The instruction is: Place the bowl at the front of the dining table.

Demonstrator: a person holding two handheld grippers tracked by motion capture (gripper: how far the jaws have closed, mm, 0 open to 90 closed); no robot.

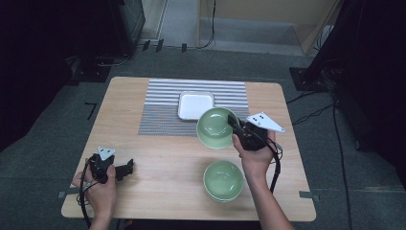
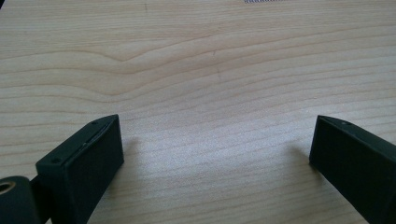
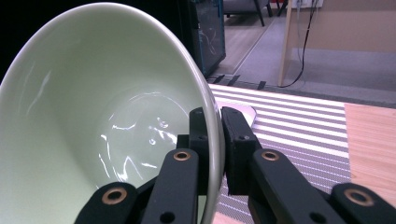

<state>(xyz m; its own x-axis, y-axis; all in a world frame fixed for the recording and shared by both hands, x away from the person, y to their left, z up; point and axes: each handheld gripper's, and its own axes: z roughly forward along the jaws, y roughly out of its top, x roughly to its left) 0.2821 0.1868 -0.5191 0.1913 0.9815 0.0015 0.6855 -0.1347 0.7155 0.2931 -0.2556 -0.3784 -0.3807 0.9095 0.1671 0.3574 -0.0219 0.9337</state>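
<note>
**Clerk:** Nearest item, near edge of the wooden table [image 1: 158, 191]: left gripper [image 1: 125, 168], held in the person's left hand [image 1: 98, 184], well to the left of the stacked bowls. Jaws spread wide over bare wood, nothing between them.

**Checker:** And the stack itself?

**Clerk:** Stacked bowls [image 1: 223, 180], pale green, near the front edge; at least two, by the rims. Taken as landmark. Just beyond them: lifted bowl [image 1: 216, 127], same green, tilted, clear of the table. Right gripper [image 1: 238, 128] pinches its rim, one jaw inside the wall and one outside, seen plainly in the right gripper view [image 3: 212, 140].

**Checker:** Step in hand?

**Clerk:** Judged: carrying one bowl, probably either to or from the stack; which, I cannot tell. Next move calls for levelling the bowl before setting it down, jaws parting only once it rests.

**Checker:** Beyond that?

**Clerk:** White square tray [image 1: 195, 104], farther back from the stack, on a striped placemat [image 1: 163, 103].

**Checker:** Surroundings?

**Clerk:** Grey carpeted floor [image 1: 62, 105], cables [image 1: 311, 115] right of the table, dark equipment at both sides.
</note>
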